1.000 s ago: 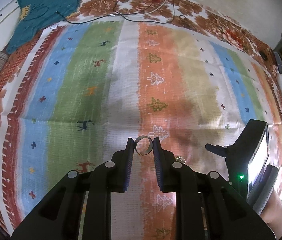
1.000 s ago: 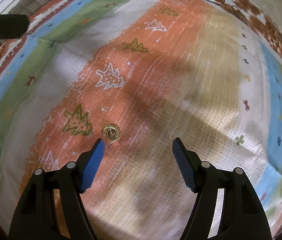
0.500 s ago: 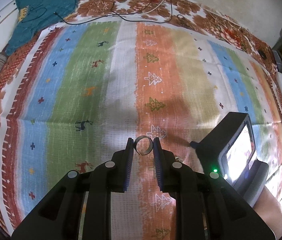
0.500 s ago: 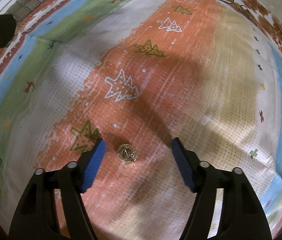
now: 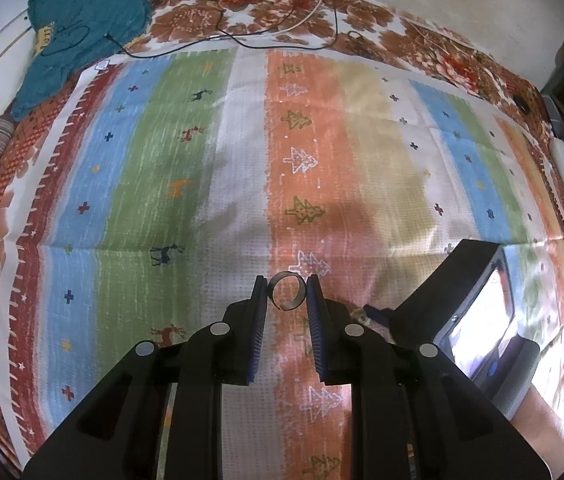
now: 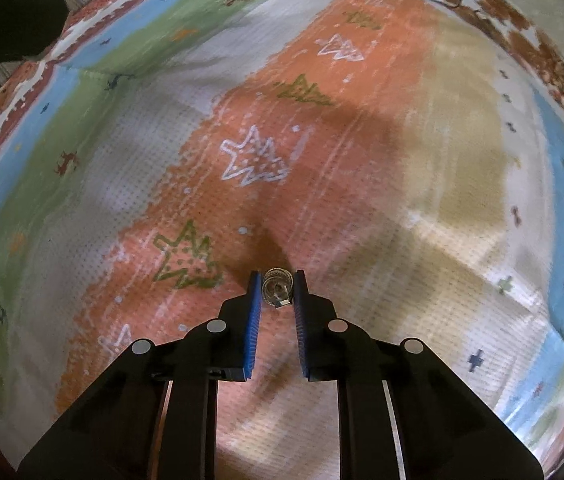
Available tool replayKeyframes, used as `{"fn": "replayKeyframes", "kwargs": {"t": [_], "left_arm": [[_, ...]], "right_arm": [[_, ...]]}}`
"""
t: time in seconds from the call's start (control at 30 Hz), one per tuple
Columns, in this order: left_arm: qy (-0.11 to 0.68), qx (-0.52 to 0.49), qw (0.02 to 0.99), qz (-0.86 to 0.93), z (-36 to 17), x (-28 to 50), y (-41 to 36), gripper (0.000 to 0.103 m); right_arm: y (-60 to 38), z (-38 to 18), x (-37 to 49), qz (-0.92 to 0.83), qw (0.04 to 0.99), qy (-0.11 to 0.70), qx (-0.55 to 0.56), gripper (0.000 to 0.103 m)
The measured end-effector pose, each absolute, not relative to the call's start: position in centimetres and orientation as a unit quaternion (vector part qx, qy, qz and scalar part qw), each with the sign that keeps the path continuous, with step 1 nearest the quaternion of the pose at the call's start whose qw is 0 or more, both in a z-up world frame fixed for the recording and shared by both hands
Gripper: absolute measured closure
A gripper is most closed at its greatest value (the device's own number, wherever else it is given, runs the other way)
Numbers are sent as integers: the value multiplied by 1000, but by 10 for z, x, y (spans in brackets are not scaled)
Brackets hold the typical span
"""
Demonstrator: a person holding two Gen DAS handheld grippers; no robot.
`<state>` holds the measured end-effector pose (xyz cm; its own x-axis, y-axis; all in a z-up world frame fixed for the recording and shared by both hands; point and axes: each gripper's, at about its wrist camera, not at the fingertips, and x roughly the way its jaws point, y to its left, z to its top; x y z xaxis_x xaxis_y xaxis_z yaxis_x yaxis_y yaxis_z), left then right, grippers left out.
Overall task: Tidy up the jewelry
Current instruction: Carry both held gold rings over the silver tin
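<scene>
Pickup stage, nothing sorted yet: left tongs (image 5: 285,294) grip a band ring (image 5: 286,291) at lower centre; right tongs (image 6: 275,292) are closing on a gold earring (image 6: 277,287) lying on the bedspread (image 6: 362,152).

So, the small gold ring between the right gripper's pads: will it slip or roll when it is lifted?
The gold ring looks small, rigid and polished, so it may slip on the pads. The right gripper jaws are closing on its round sides, a narrow contact, so it could twist. If dropped, the soft woven cloth would probably stop it rolling far.
</scene>
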<state>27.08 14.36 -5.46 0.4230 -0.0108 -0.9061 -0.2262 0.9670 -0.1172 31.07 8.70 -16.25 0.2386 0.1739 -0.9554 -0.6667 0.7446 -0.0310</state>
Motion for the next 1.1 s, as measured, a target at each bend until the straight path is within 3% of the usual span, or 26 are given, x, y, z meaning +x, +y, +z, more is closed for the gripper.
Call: {"fn": "replayKeyframes", "kwargs": {"t": [0.43, 1.1], "left_arm": [[524, -93, 845, 52, -44, 259, 119, 83], [513, -62, 856, 20, -30, 218, 75, 83]], "right_arm": [[-2, -129, 282, 227, 799, 523, -191, 87], [-45, -82, 247, 203, 844, 485, -110, 87]]}}
